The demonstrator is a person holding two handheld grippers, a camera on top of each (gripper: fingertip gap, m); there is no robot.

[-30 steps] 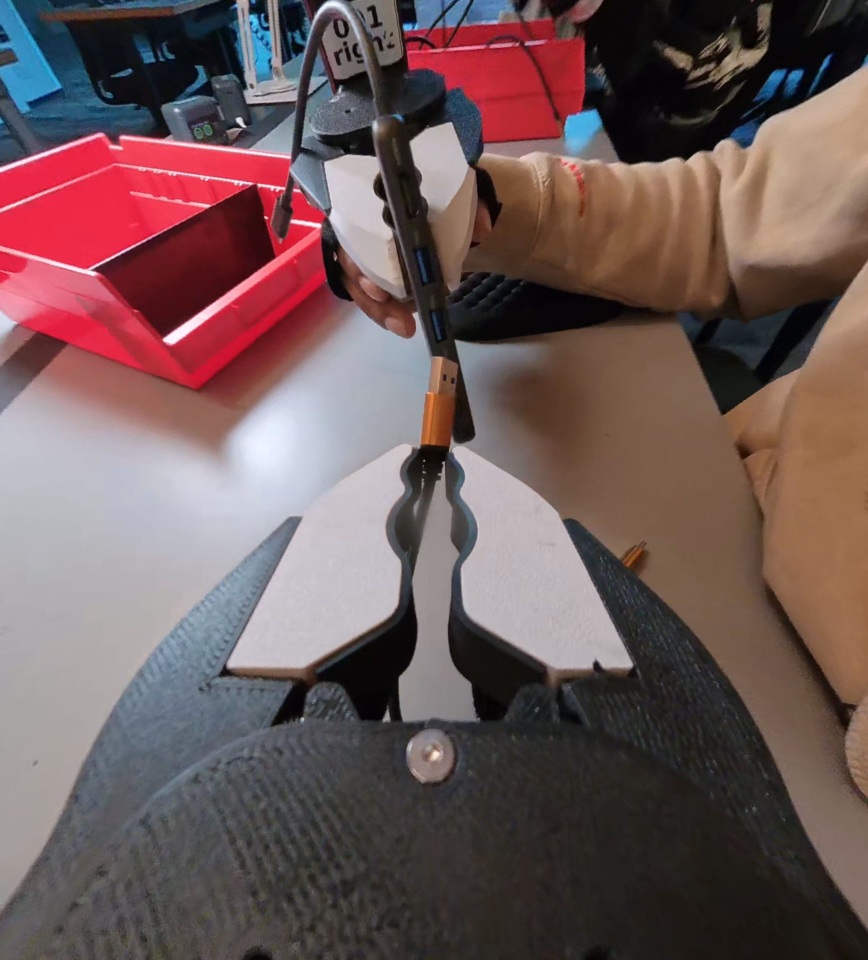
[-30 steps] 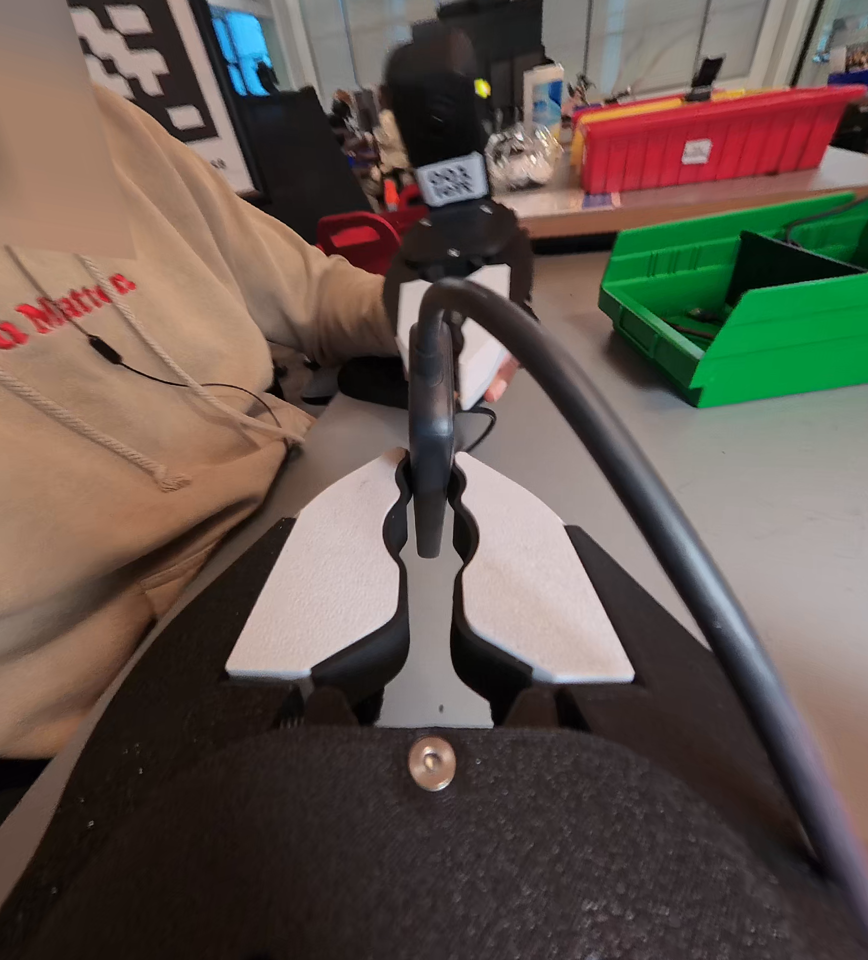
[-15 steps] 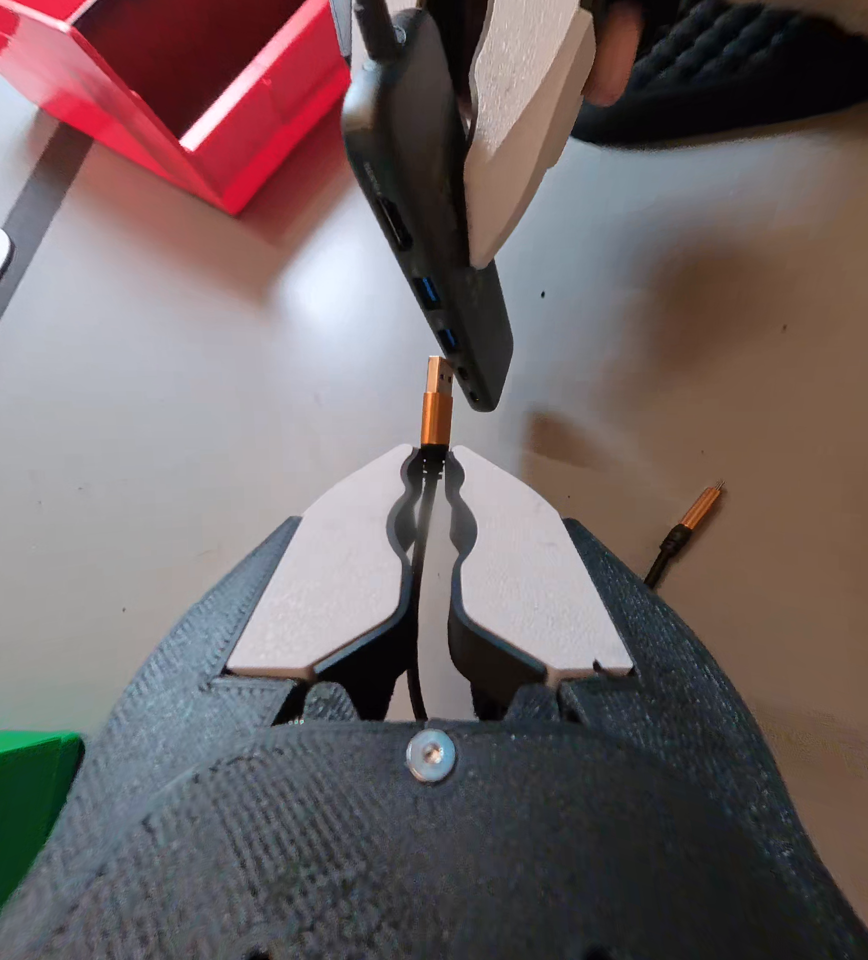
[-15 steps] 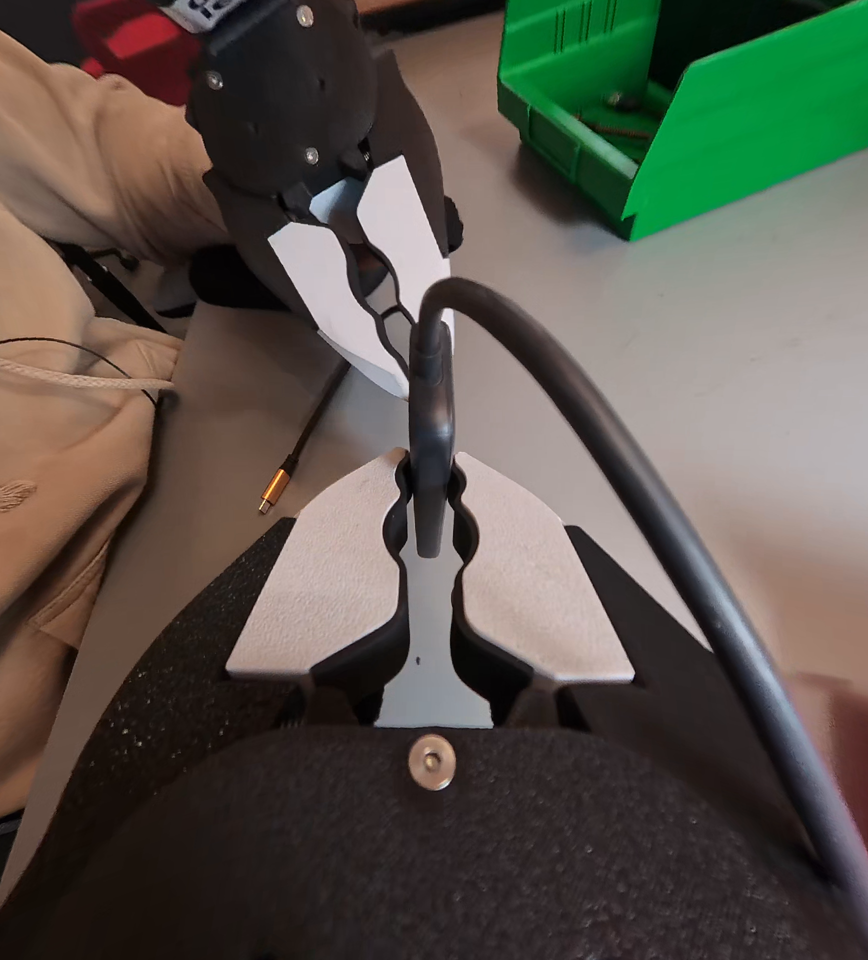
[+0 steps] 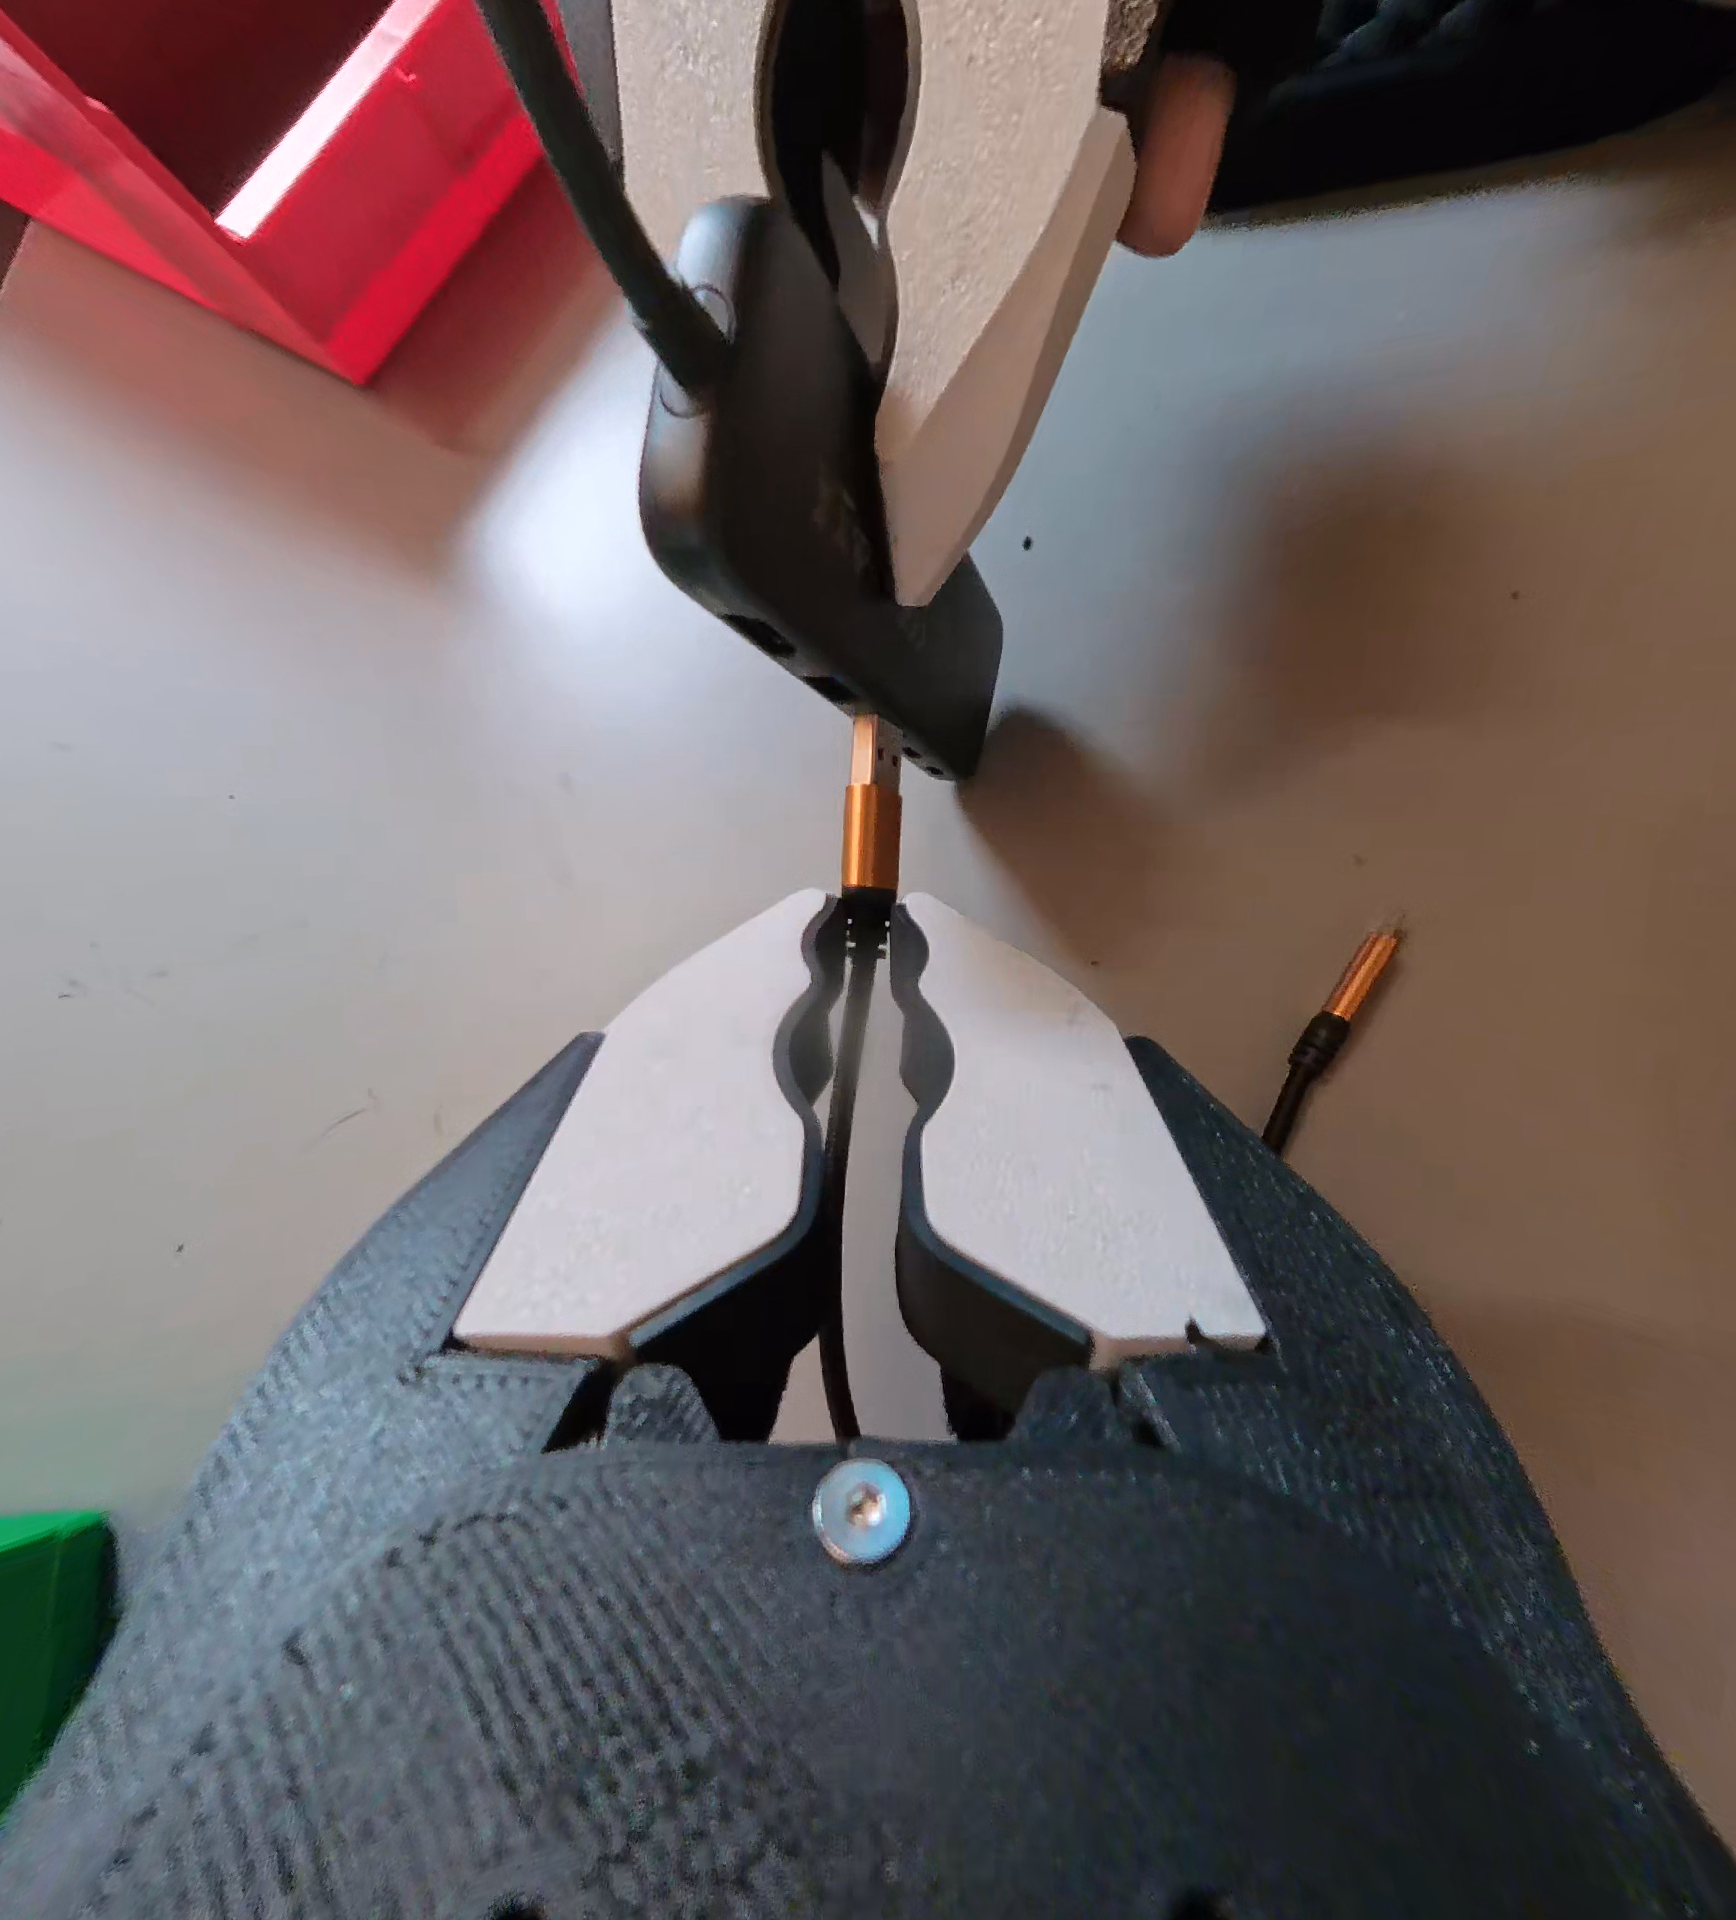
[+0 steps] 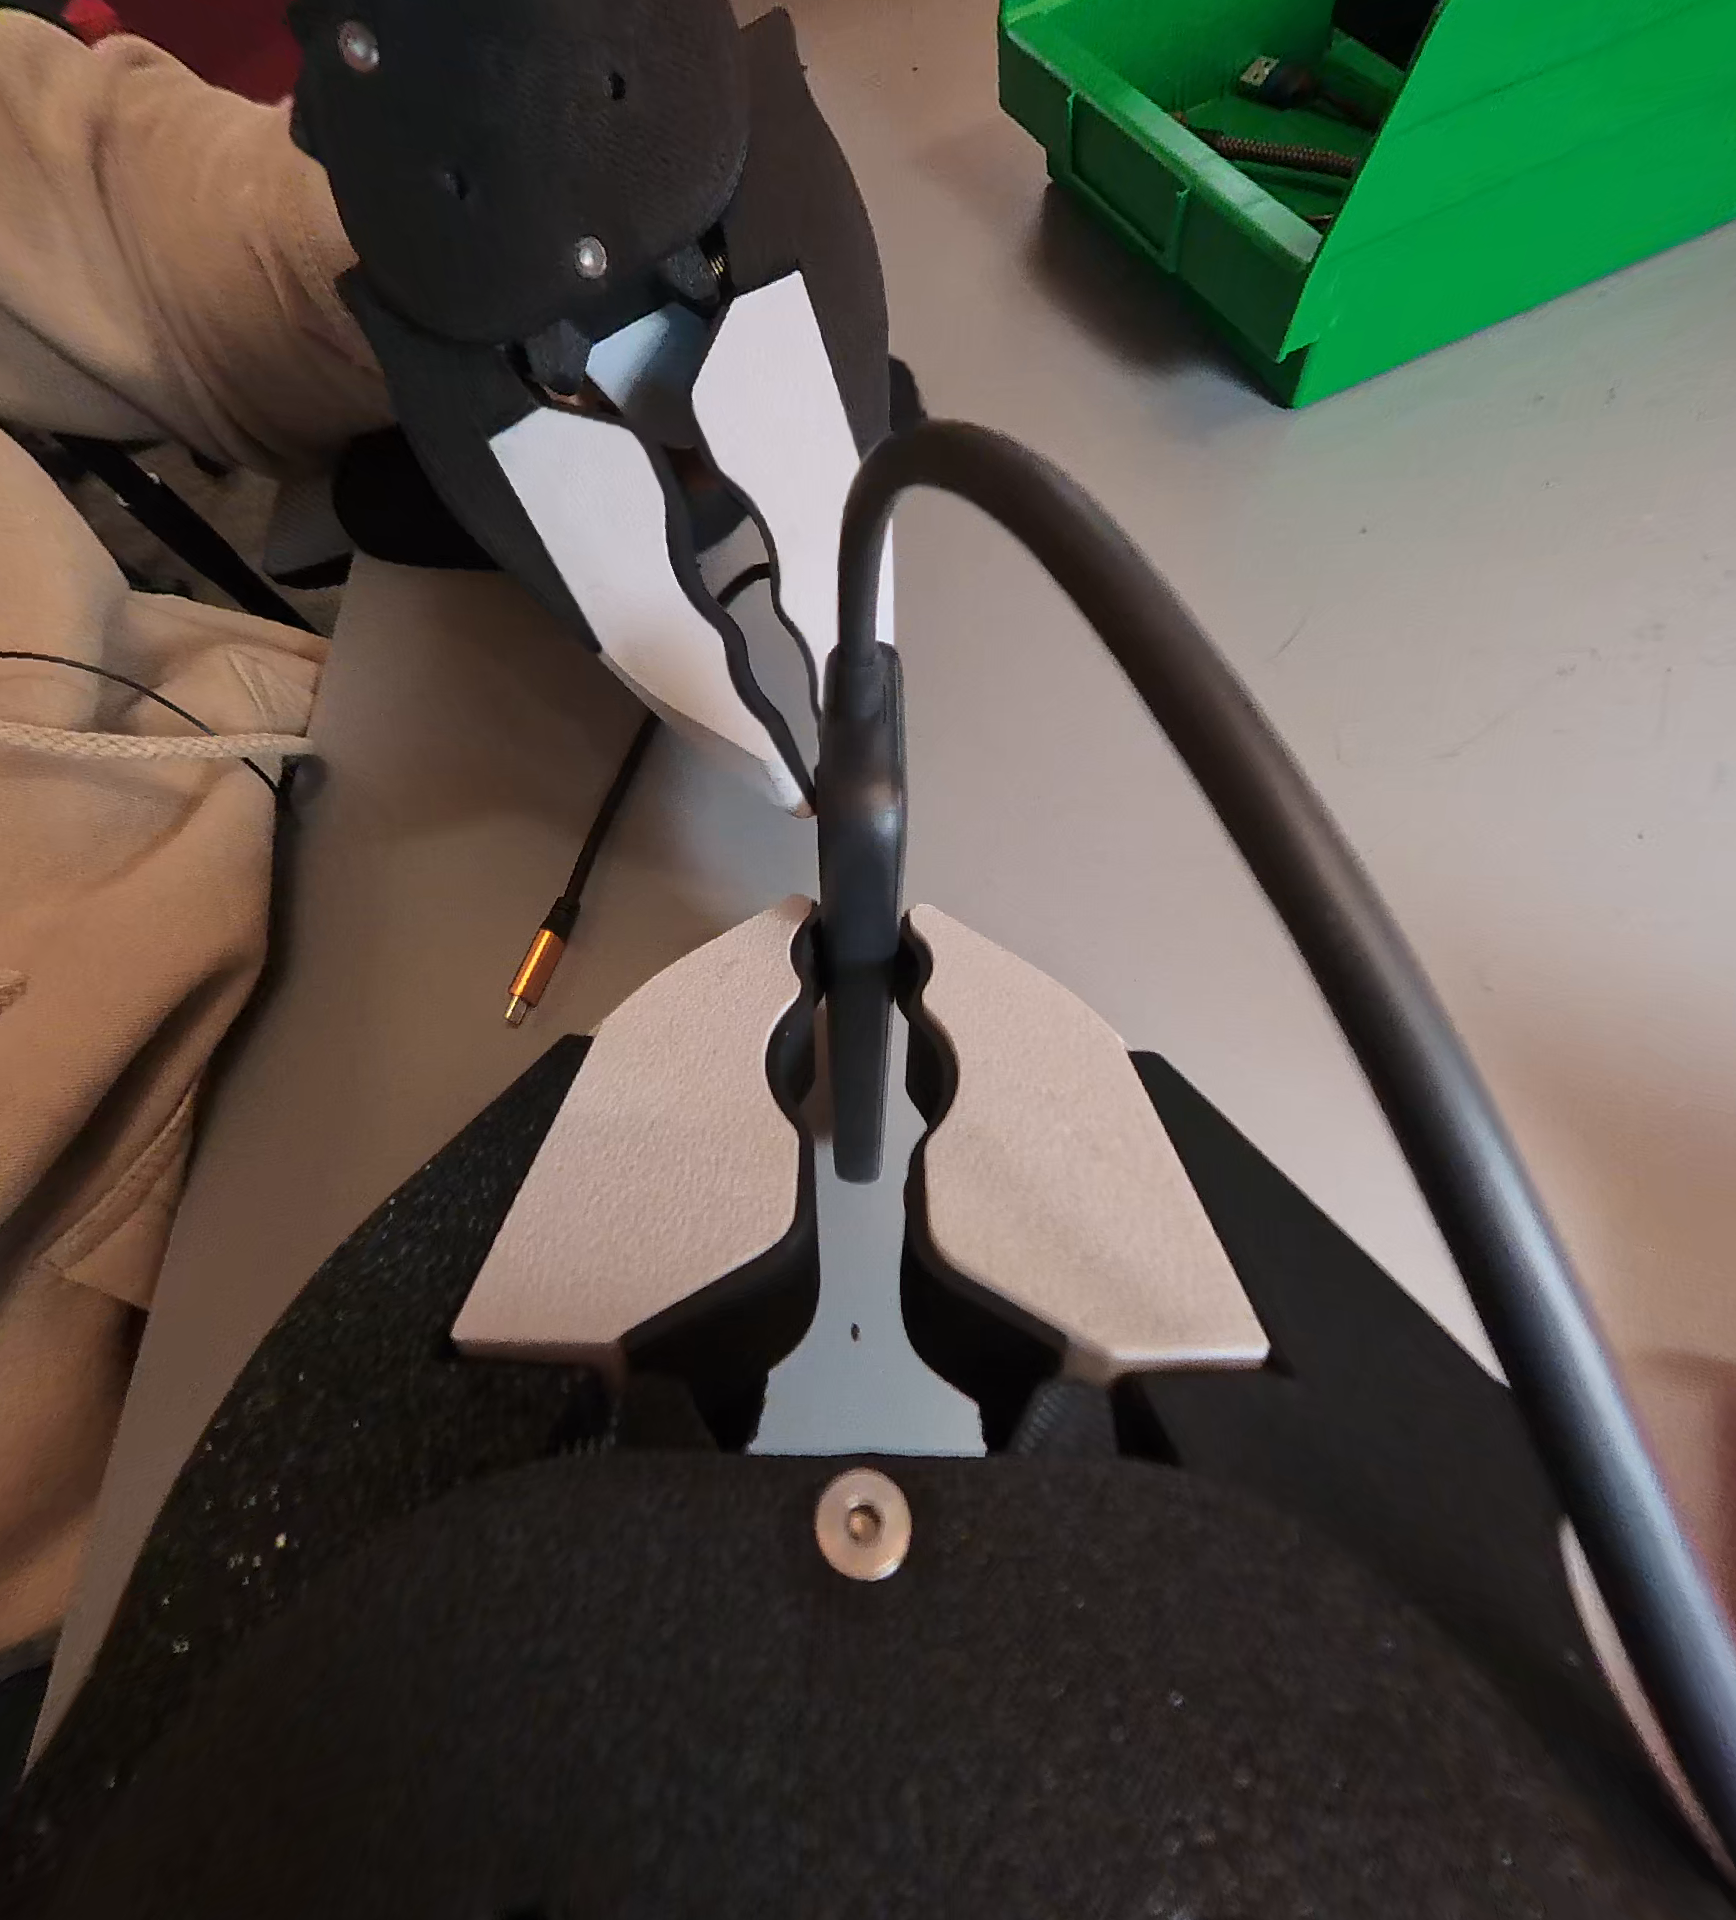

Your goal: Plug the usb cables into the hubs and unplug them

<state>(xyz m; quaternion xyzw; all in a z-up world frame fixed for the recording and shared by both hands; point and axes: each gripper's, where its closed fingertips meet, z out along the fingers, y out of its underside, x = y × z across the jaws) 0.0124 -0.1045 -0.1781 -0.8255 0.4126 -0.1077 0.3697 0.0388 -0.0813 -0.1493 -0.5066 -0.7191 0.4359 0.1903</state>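
Step in hand: plugging in — insertion not yet made. Left claw is nearly closed, its tips pinching the black collar just behind the orange metal sleeve of the plug, with the thin black cable running back between the white fingers. The plug's bare silver tongue points up at the hub and meets its lower edge near the end corner; whether it has entered a port or only rests against the casing I cannot tell from the left wrist view. Right claw is clamped narrow on the hub, gripping the thin slab across its flat faces, held edge-on above the worktop. The hub is matte black plastic with rounded corners and a row of small slots along one narrow side; a thick, smooth, rubbery lead arcs out of its far end. Judgement: the next move calls for lining the tongue square with one slot, then a straight push along the plug's axis while the right claw braces — a skewed approach would likely jam or slip off the casing. The cable's other end, a slimmer orange-sleeved connector, lies loose on the grey, lightly scuffed worktop. Red bin and green bin, glossy moulded plastic, stand well apart.
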